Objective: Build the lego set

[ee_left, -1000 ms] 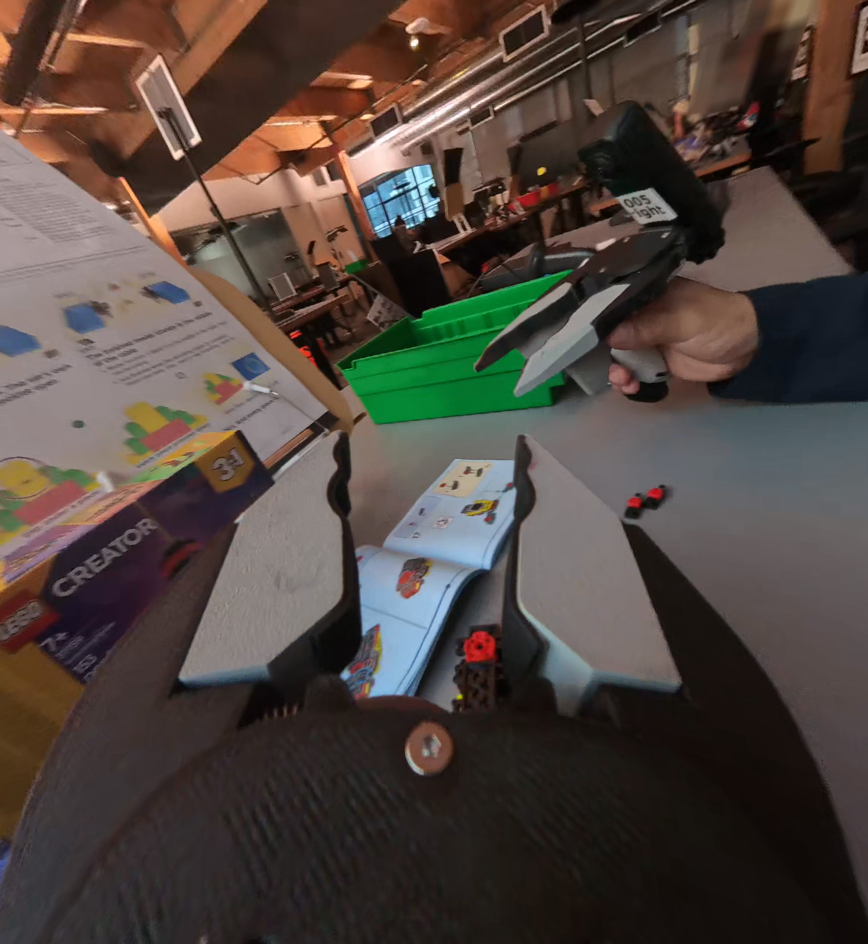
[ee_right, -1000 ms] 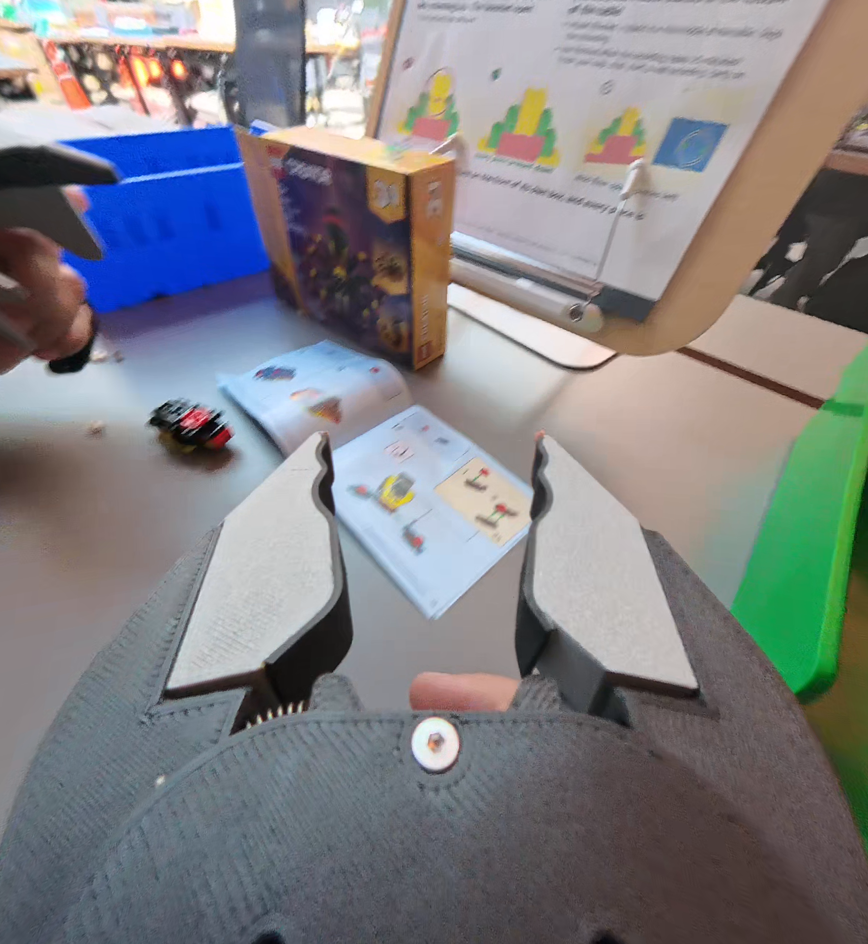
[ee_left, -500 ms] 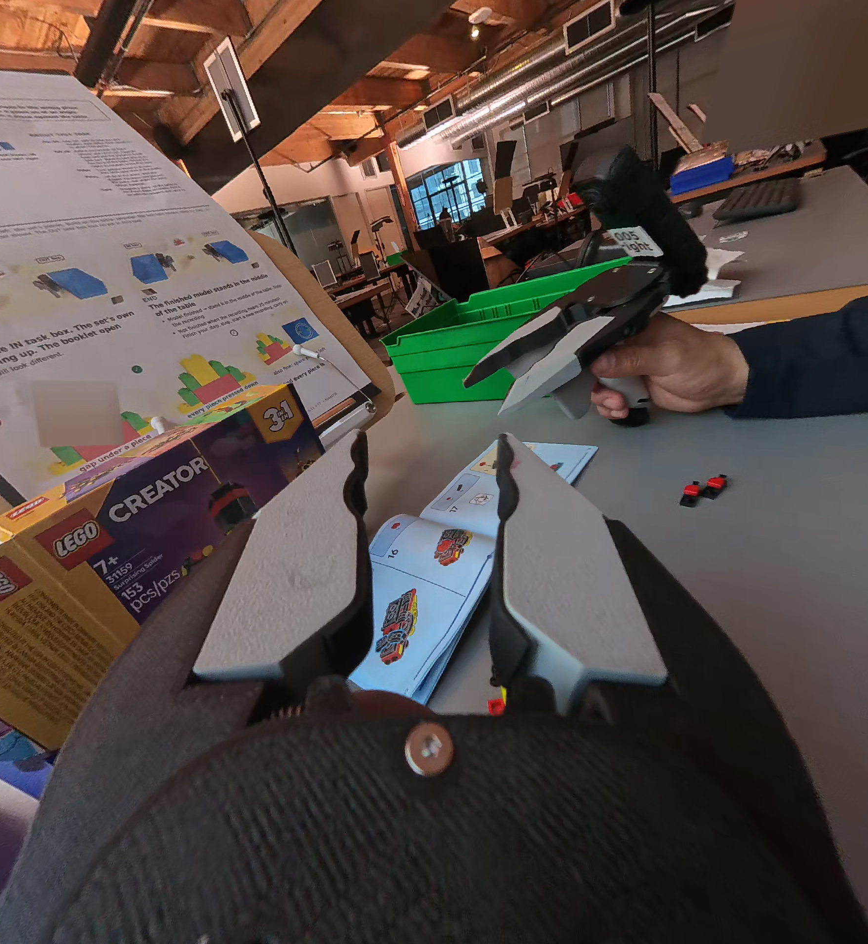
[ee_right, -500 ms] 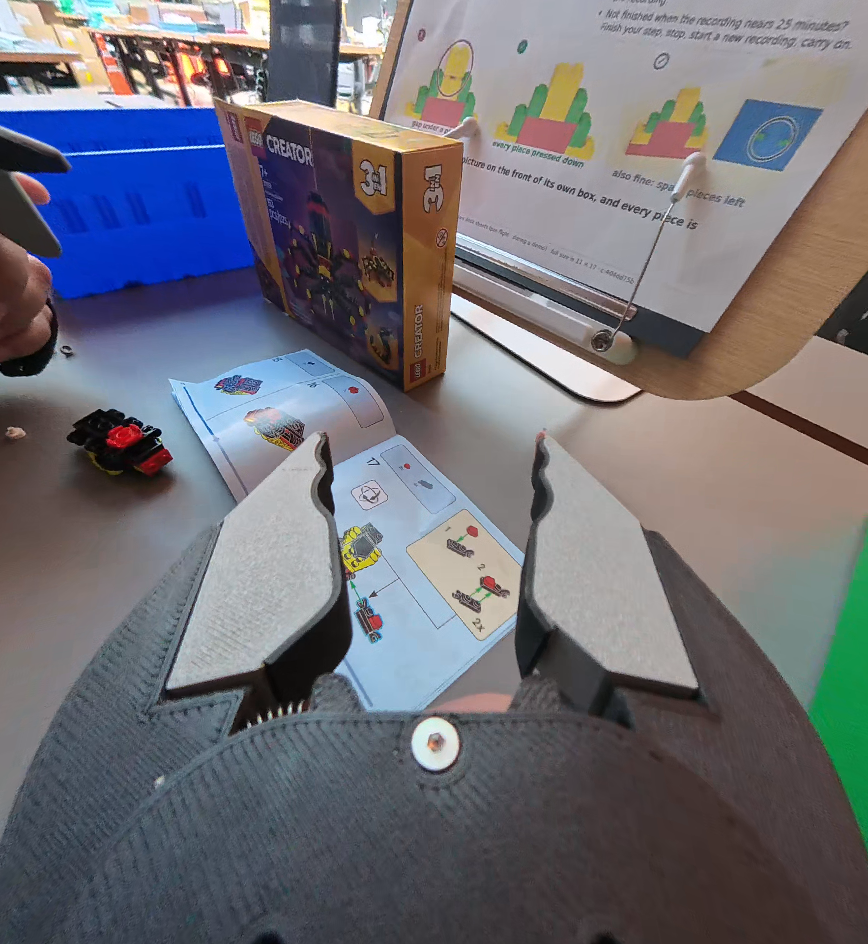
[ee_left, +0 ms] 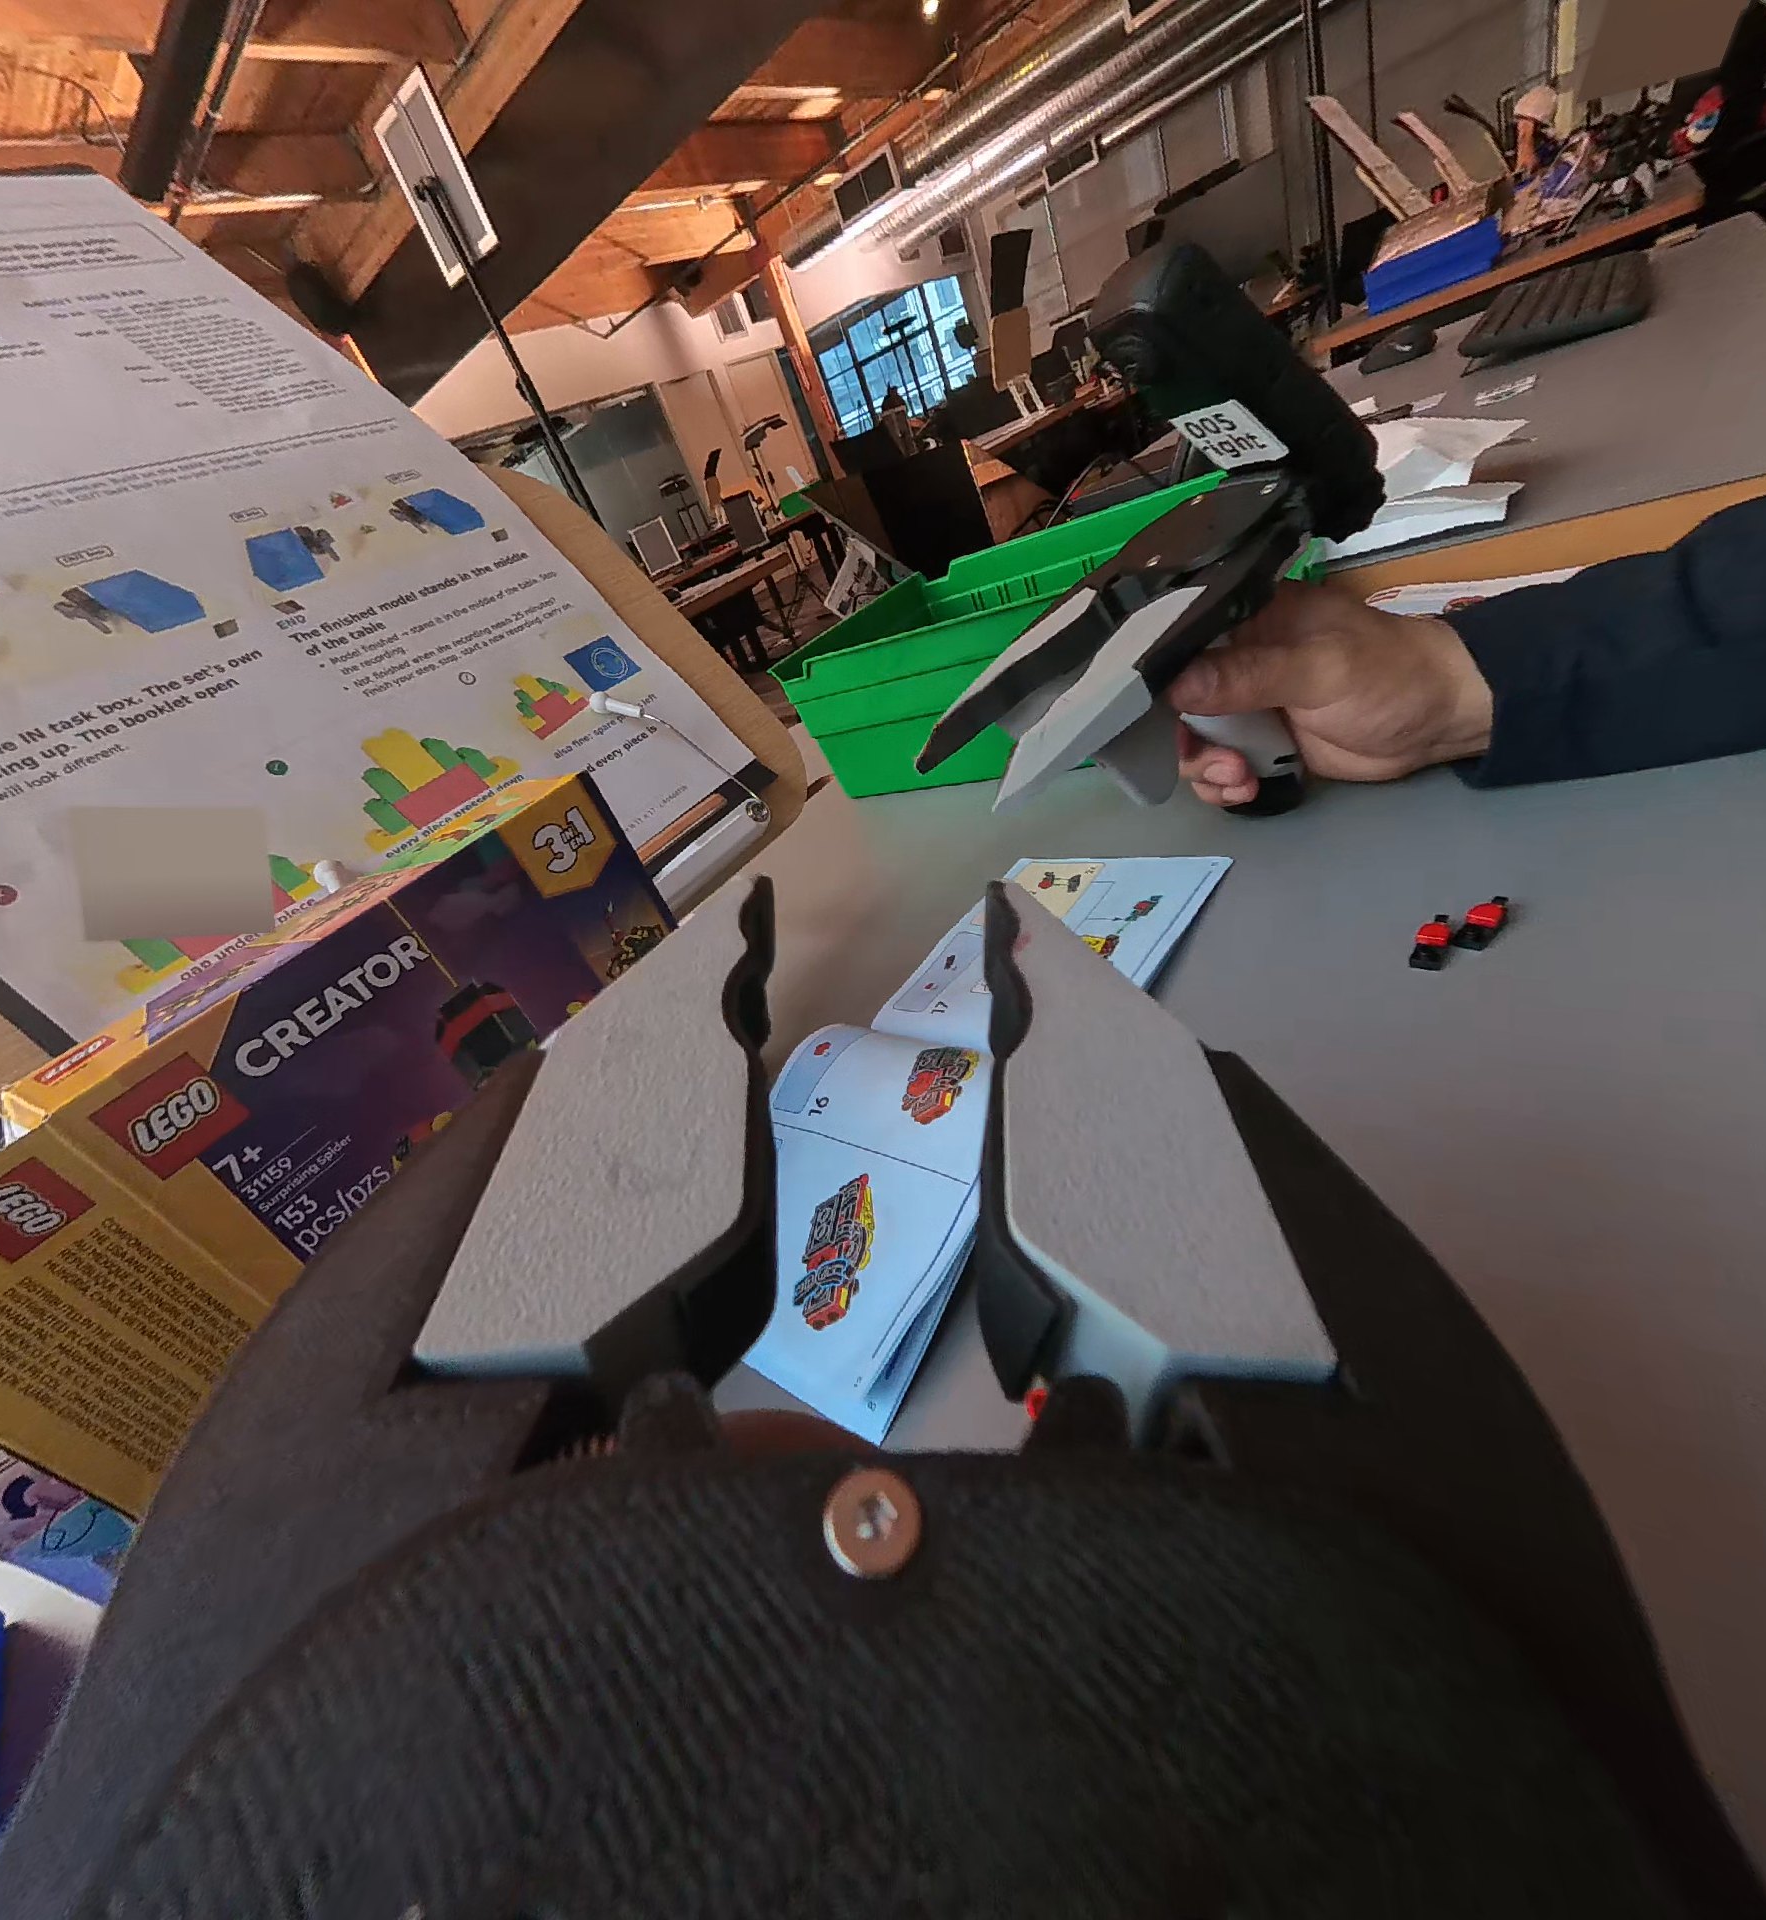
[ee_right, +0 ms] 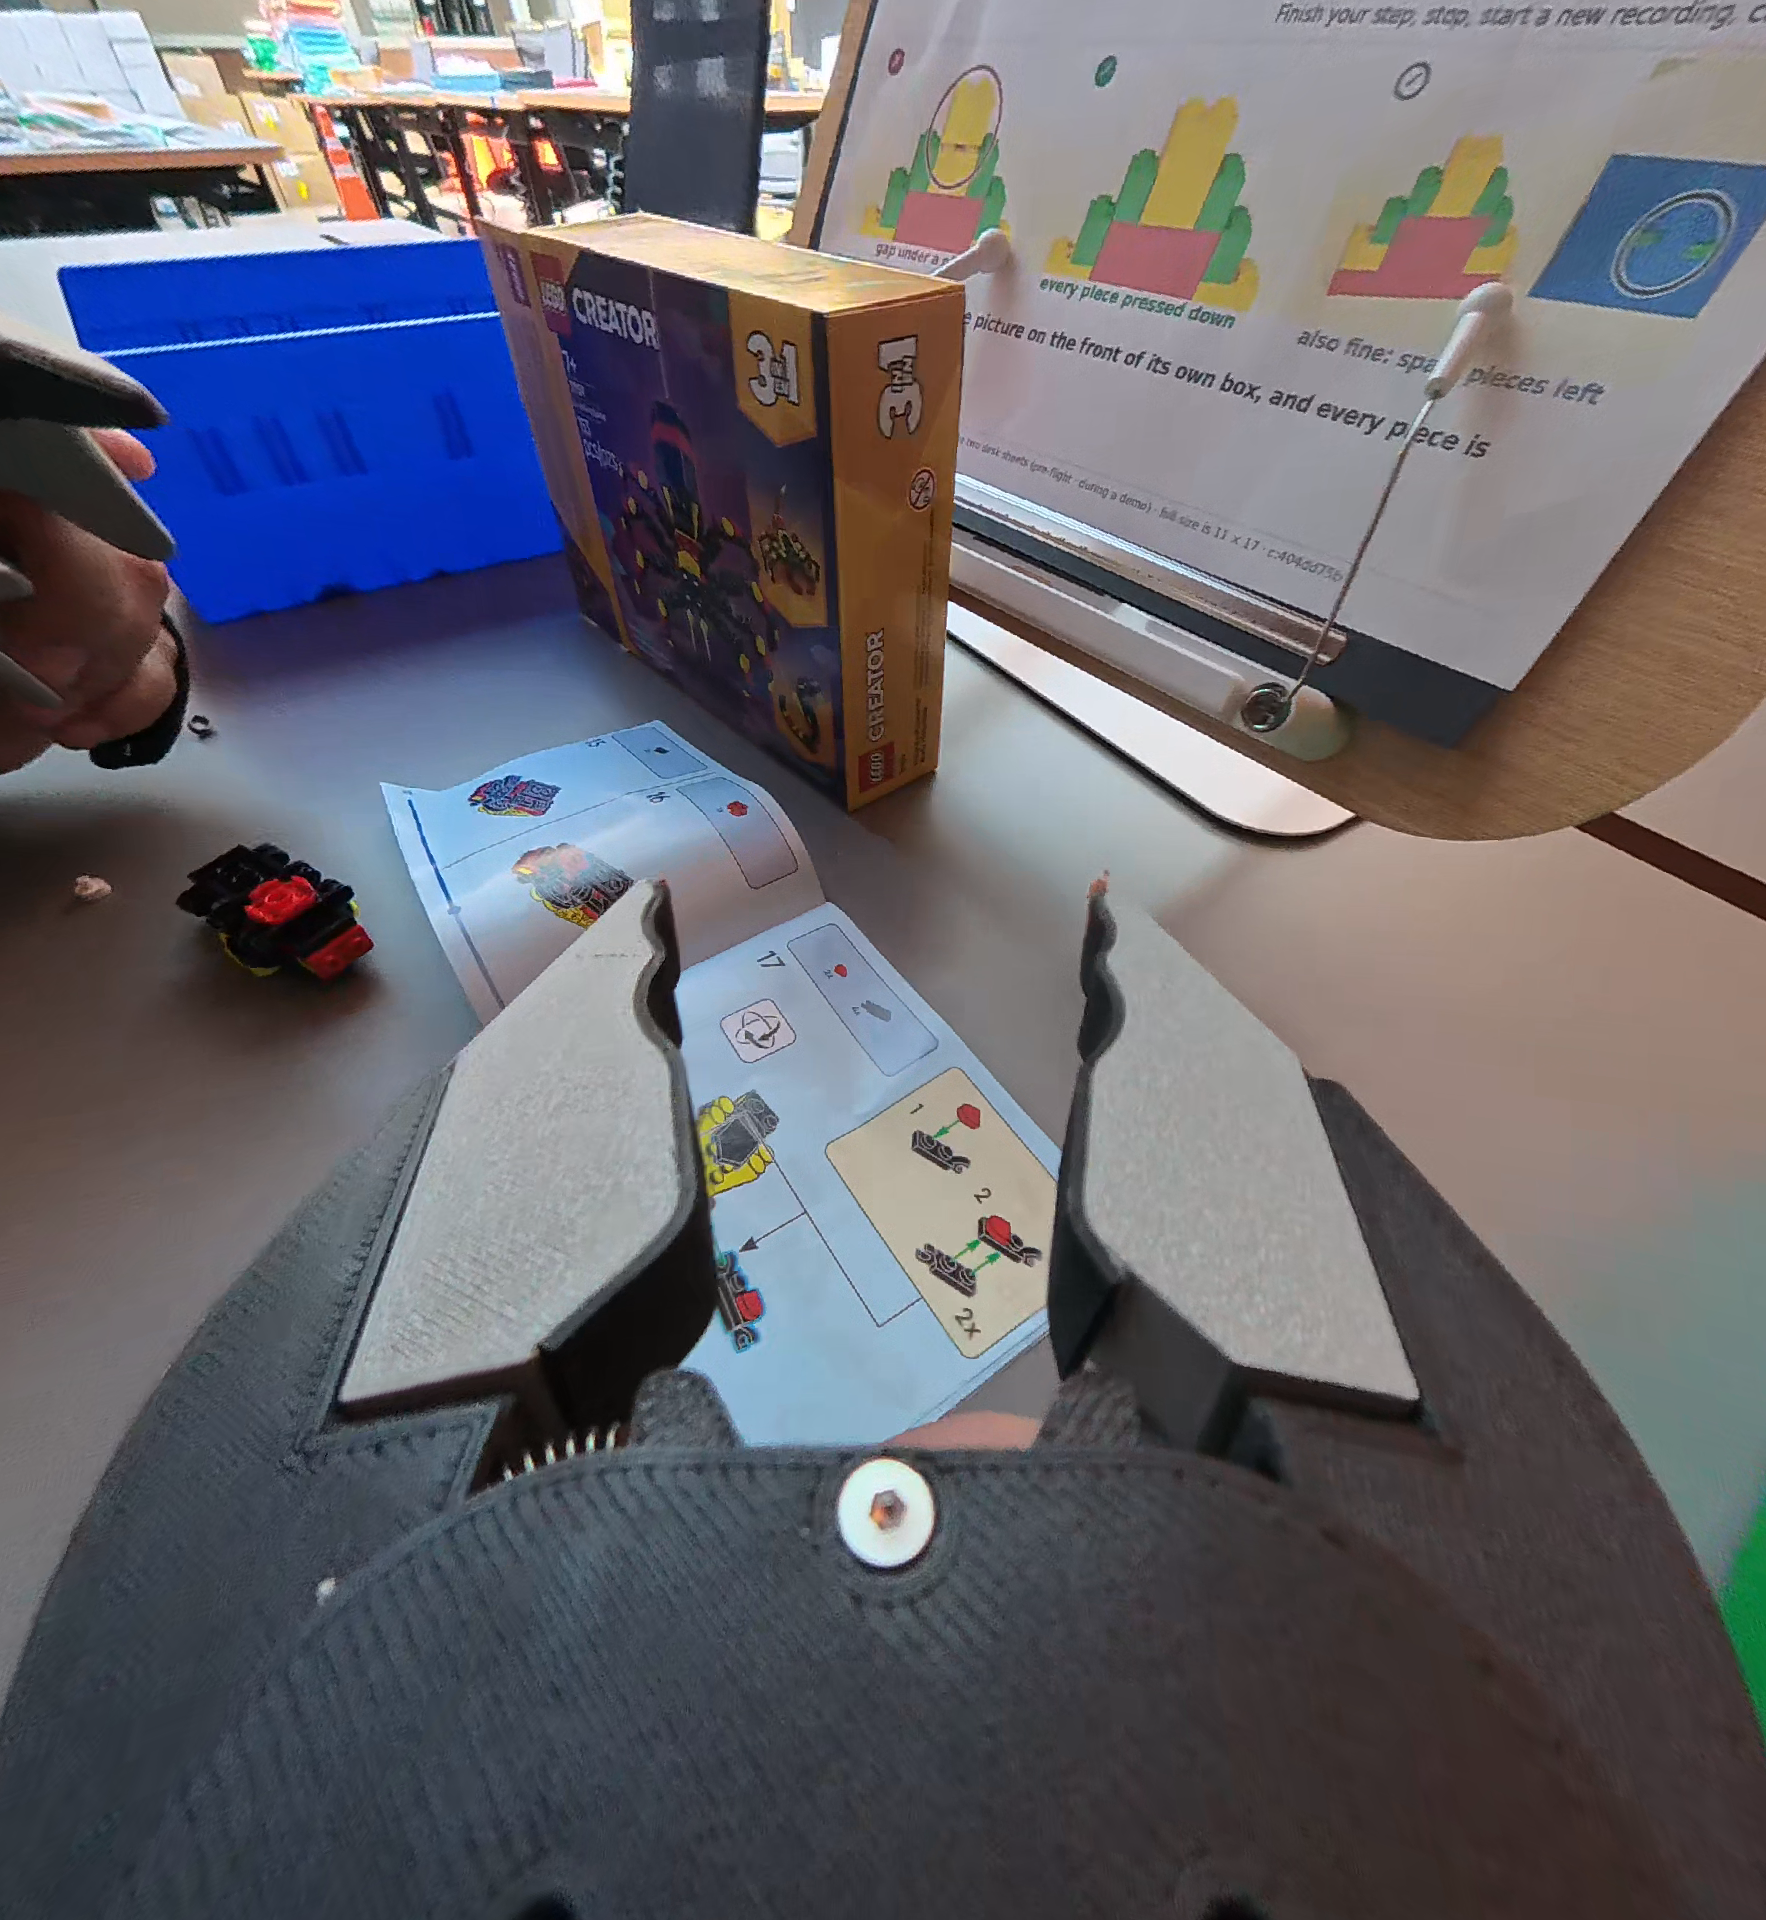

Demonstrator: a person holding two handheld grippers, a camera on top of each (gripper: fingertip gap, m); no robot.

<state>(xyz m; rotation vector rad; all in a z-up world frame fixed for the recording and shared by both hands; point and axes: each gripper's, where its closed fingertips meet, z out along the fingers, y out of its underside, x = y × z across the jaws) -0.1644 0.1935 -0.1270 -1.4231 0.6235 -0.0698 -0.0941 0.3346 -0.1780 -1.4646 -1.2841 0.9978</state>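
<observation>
A small black, red and yellow lego model [ee_right: 276, 914] lies on the grey table [ee_right: 183, 1143], left of the open instruction booklet [ee_right: 858, 1143]. Two small red-and-black pieces [ee_left: 1455, 930] lie apart on the table to the right in the left wrist view. My left gripper [ee_left: 874, 914] is open and empty, held above the booklet [ee_left: 858, 1195]. My right gripper [ee_right: 879, 904] is open and empty, held over the booklet's near page. It also shows in the left wrist view [ee_left: 1024, 717], held by a hand above the table.
The yellow and purple lego box [ee_right: 733, 499] stands behind the booklet. A blue bin [ee_right: 307, 416] is at the back left, a green bin [ee_left: 920, 665] to the right. A tilted wooden board with an instruction sheet [ee_right: 1378, 312] stands behind the box.
My left gripper has drawn back from the small model, and its jaws have narrowed. My right gripper has moved in closer over the booklet.
</observation>
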